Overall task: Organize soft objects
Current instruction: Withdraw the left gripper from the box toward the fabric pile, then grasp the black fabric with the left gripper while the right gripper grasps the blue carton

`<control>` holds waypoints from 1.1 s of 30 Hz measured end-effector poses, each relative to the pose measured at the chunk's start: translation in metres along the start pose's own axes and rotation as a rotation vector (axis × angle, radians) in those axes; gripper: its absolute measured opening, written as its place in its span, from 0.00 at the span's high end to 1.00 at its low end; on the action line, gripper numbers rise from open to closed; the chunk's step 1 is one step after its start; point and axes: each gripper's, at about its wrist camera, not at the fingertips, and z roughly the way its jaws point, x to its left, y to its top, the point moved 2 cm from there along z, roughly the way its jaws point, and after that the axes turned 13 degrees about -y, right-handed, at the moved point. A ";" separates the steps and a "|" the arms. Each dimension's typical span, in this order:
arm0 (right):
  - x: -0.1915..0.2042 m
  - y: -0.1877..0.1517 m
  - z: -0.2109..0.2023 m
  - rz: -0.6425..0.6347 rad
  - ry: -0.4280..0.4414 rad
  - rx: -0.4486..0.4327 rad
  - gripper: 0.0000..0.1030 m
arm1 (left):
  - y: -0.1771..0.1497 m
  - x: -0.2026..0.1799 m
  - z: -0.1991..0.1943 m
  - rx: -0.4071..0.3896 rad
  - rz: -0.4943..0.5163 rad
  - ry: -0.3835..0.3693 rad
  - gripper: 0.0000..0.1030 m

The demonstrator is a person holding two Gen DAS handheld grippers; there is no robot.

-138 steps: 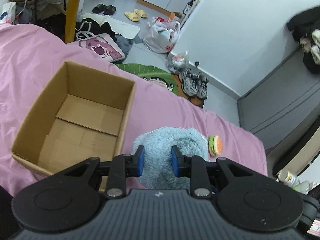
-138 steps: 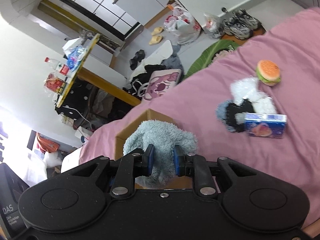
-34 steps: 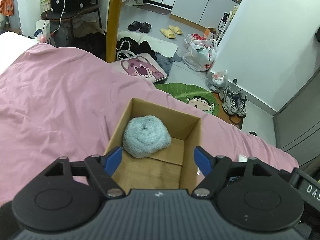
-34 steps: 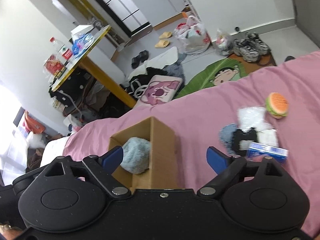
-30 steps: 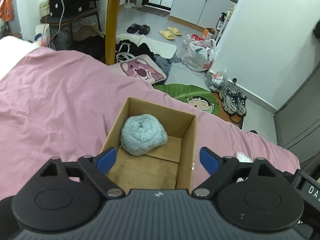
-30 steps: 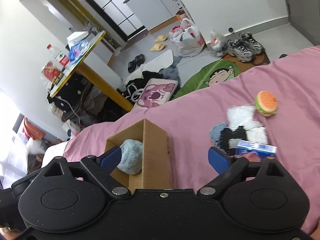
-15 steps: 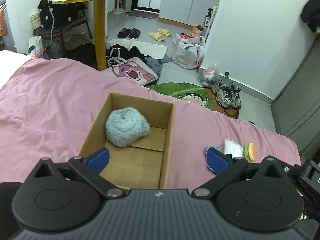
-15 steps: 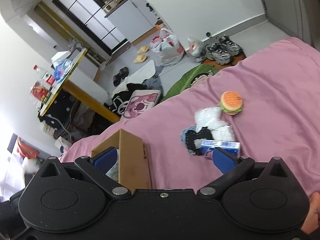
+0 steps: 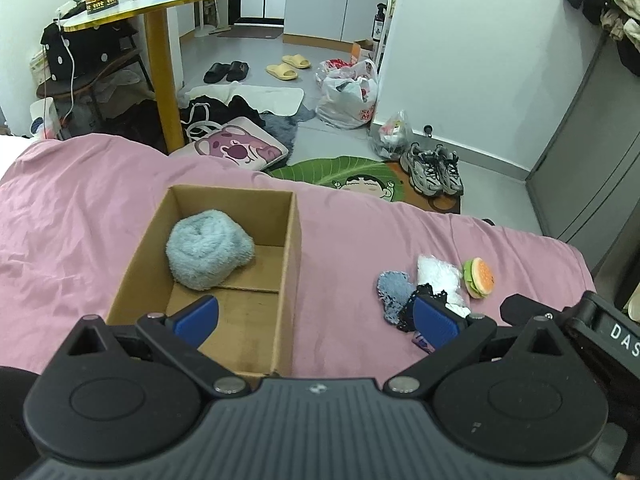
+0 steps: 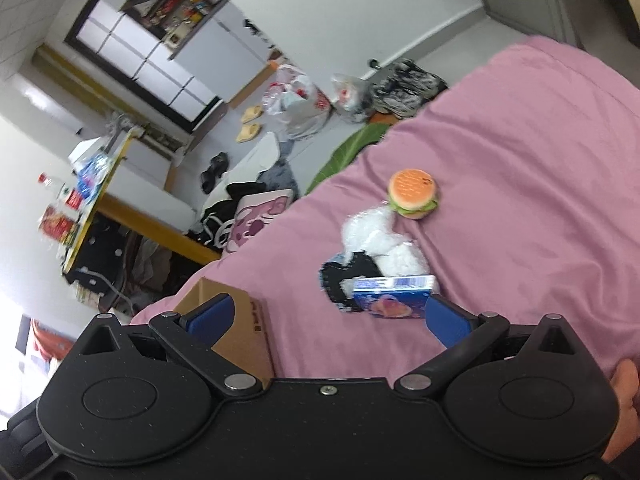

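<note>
A fluffy light-blue plush [image 9: 209,249] lies inside the open cardboard box [image 9: 292,264] on the pink bedsheet [image 9: 80,216]. Right of the box sits a small pile: a blue-grey fuzzy piece [image 9: 394,288], black fabric [image 10: 352,272], white fluffy pieces [image 10: 376,236], a blue carton [image 10: 394,296] and a burger toy [image 10: 414,194]. My left gripper [image 9: 316,318] stands open and empty above the box's near right corner. My right gripper [image 10: 326,318] is open and empty too, hovering near the carton, with the box corner [image 10: 240,332] at its left finger.
Beyond the bed's far edge the floor holds a pink cushion [image 9: 236,148], a green mat [image 9: 352,176], sneakers [image 9: 434,168], plastic bags [image 9: 352,96] and slippers [image 9: 288,68]. A yellow table [image 9: 160,60] stands at left and a grey cabinet [image 9: 588,152] at right.
Both grippers let go of the blue plush, which now lies in the box, and opened wide. Both views have since swung right, from the box toward the pile of small items.
</note>
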 end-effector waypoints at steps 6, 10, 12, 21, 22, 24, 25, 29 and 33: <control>-0.017 0.000 0.020 0.075 -0.041 0.050 0.00 | -0.001 -0.010 0.011 0.018 -0.004 0.029 0.00; -0.025 0.001 0.032 0.142 -0.057 0.085 0.00 | -0.002 -0.016 0.024 0.046 0.005 0.033 0.00; -0.029 0.001 0.036 0.171 -0.056 0.094 0.00 | -0.003 -0.018 0.029 0.057 -0.005 0.023 0.00; -0.027 0.012 0.058 0.156 -0.098 0.100 0.00 | 0.002 -0.017 0.047 0.045 -0.021 0.000 0.00; -0.025 0.013 0.060 0.140 -0.108 0.098 0.00 | 0.003 -0.017 0.049 0.048 -0.025 -0.005 0.00; -0.021 0.013 0.065 0.111 -0.125 0.100 0.00 | 0.004 -0.015 0.053 0.055 -0.038 -0.014 0.00; -0.018 0.012 0.068 0.095 -0.130 0.100 0.00 | 0.004 -0.013 0.056 0.059 -0.045 -0.024 0.01; -0.010 0.012 0.079 0.037 -0.169 0.097 0.00 | 0.007 -0.013 0.064 0.061 -0.034 -0.038 0.01; -0.008 0.011 0.089 0.020 -0.200 0.106 0.00 | 0.011 -0.011 0.073 0.073 -0.046 -0.057 0.01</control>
